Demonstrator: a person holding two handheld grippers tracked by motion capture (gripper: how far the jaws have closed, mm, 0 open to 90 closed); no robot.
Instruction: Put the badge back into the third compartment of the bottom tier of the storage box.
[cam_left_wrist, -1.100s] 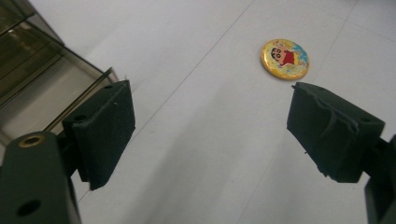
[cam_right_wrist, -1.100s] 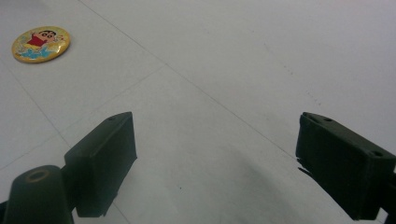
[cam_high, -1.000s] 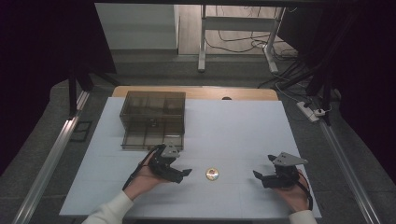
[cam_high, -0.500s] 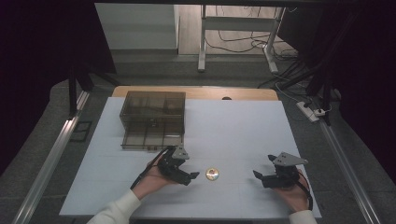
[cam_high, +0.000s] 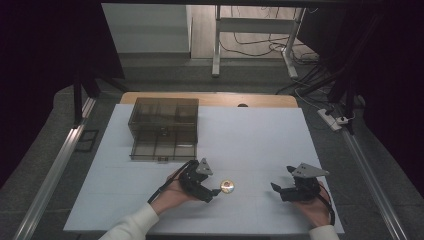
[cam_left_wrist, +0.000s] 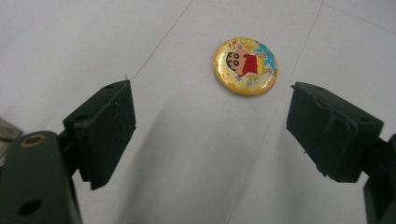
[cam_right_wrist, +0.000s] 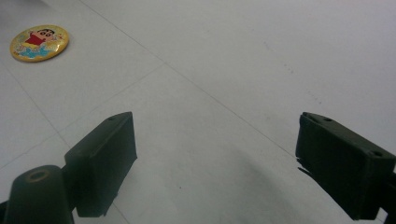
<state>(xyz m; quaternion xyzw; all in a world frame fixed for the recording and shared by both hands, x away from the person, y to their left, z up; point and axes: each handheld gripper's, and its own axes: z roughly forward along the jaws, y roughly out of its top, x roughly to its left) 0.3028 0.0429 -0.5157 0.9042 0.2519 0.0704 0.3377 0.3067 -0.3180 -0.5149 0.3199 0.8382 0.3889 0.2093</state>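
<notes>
High view: the white surface (cam_high: 260, 135) has a smoky see-through plastic organizer box with compartments (cam_high: 163, 128) sitting toward the far left, lid up. A small round yellow cartoon badge (cam_high: 228, 187) lies flat near the front, well apart from the box.
High view, left side: the left claw (cam_high: 214, 190) is just beside the badge, tips pointing at it, no contact that I can make out. The hand (cam_high: 172, 196) holding it comes in from the bottom in a white sleeve.
High view, right side: the right claw (cam_high: 275, 188) sits low over the surface, well apart from the badge, pointing toward it.
Left gripper view: left claw (cam_left_wrist: 212, 128) is released, jaws spread wide with bare surface between them. The badge (cam_left_wrist: 245, 66) lies just ahead of the gap, nearer the right-hand jaw, touching neither.
Right gripper view: right claw (cam_right_wrist: 217, 151) is released too, jaws wide, nothing held. The badge (cam_right_wrist: 39, 42) is way off in the upper left corner.
</notes>
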